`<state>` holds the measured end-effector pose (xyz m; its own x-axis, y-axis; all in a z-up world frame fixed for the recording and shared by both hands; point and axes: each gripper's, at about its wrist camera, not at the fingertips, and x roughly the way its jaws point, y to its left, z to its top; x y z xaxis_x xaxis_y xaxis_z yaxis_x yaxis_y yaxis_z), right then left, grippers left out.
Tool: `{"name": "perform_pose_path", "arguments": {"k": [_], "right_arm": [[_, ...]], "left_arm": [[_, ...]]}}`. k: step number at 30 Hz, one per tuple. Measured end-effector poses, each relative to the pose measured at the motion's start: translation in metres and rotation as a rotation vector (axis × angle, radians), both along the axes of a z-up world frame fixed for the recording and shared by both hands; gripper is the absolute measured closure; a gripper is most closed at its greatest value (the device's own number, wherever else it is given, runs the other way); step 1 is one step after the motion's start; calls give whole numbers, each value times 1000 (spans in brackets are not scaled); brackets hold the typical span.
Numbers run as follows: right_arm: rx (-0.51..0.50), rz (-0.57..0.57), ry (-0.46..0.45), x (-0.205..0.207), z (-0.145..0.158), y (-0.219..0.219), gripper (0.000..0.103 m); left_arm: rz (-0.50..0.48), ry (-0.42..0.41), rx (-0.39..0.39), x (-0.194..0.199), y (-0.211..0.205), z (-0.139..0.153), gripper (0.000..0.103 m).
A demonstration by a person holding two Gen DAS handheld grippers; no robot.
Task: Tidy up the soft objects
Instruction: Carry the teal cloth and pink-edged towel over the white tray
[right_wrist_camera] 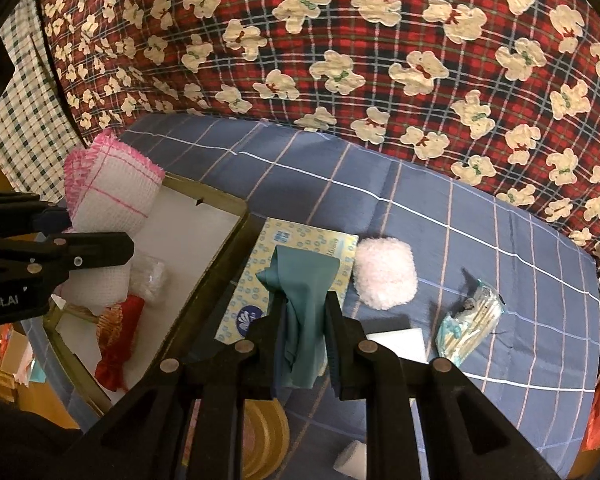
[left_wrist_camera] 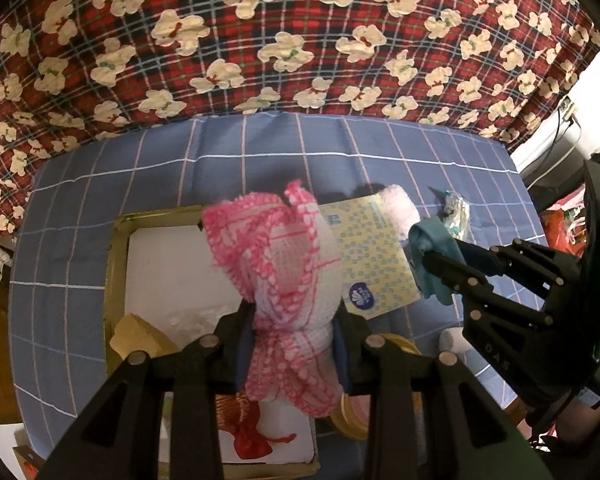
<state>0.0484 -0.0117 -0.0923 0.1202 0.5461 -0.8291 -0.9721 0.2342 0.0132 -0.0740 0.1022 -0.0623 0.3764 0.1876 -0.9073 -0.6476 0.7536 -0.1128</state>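
Note:
My left gripper [left_wrist_camera: 295, 320] is shut on a pink-and-white checked cloth [left_wrist_camera: 287, 264] and holds it above the gold-rimmed box [left_wrist_camera: 113, 276] with a white floor. The cloth [right_wrist_camera: 111, 196] and left gripper [right_wrist_camera: 95, 250] also show in the right wrist view, over the box [right_wrist_camera: 219, 256]. My right gripper [right_wrist_camera: 302, 308] is shut on a teal cloth [right_wrist_camera: 304, 292] and holds it above a yellow tissue pack [right_wrist_camera: 251, 280]. In the left wrist view the right gripper [left_wrist_camera: 424, 258] holds the teal cloth [left_wrist_camera: 436, 256] beside the tissue pack [left_wrist_camera: 372, 256]. A fluffy pink puff [right_wrist_camera: 384, 274] lies on the blue sheet.
A red drawstring pouch [right_wrist_camera: 117, 344] and a clear packet [right_wrist_camera: 149, 280] lie in the box. A cotton-swab packet [right_wrist_camera: 470, 326], white blocks [right_wrist_camera: 400, 342], a tape roll [right_wrist_camera: 263, 440] and a white cylinder [right_wrist_camera: 352, 456] lie on the blue checked sheet [right_wrist_camera: 420, 200]. A bear-print blanket [right_wrist_camera: 340, 40] lies behind.

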Motion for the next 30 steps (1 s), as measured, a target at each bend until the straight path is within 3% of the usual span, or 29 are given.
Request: {"name": "perform_pose_path", "arguments": {"k": [30], "right_arm": [[-10,136,7,-56,-4,44,84]], "left_arm": [[123,10,-17,-58,35,-5,71]]}}
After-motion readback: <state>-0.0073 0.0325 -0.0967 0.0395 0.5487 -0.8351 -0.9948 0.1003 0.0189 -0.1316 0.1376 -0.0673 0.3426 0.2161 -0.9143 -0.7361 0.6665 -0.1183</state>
